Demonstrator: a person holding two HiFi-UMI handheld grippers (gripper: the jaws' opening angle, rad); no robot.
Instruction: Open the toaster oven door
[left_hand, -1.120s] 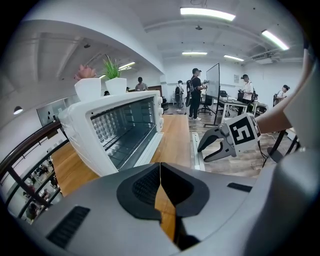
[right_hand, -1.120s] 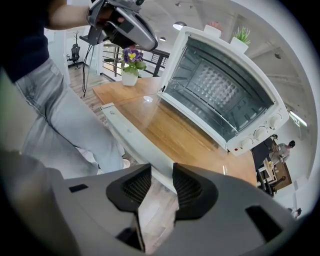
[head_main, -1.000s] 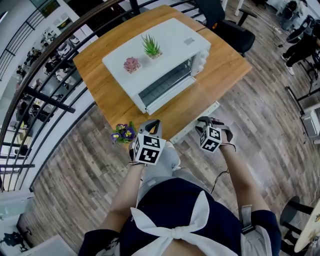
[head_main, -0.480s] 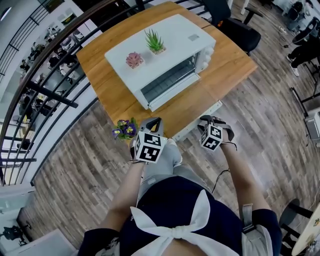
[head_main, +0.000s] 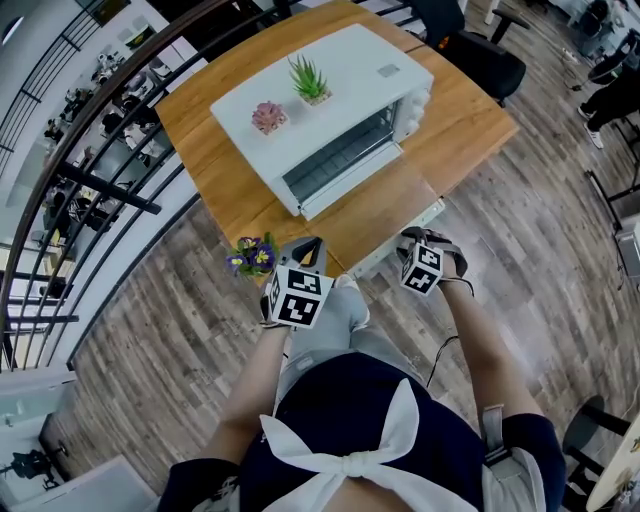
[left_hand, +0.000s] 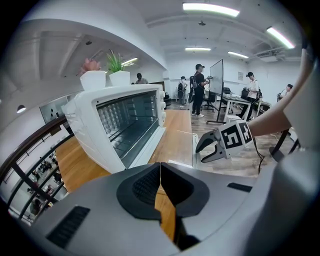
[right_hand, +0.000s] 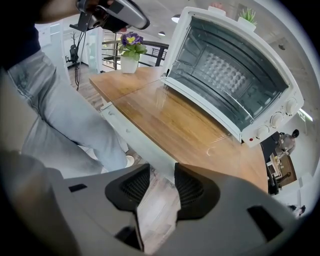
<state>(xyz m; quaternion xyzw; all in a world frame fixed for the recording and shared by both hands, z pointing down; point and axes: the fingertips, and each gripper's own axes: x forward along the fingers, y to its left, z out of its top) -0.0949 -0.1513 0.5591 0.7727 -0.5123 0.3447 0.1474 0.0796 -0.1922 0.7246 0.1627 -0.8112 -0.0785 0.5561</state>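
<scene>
White toaster oven (head_main: 330, 110) on wooden desk (head_main: 470, 130), glass door (head_main: 385, 200) down.
Before the oven, my right hand-held gripper (head_main: 420, 240) has just been opening, empty, beside the white door handle (head_main: 380, 252); left hand-held gripper (head_main: 308, 247) closed, empty.

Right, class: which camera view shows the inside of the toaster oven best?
The right gripper view: it looks straight into the toaster oven, showing its back wall and side rails. The left gripper view sees the inside at a slant; the head view shows only a narrow strip of it from above.
</scene>
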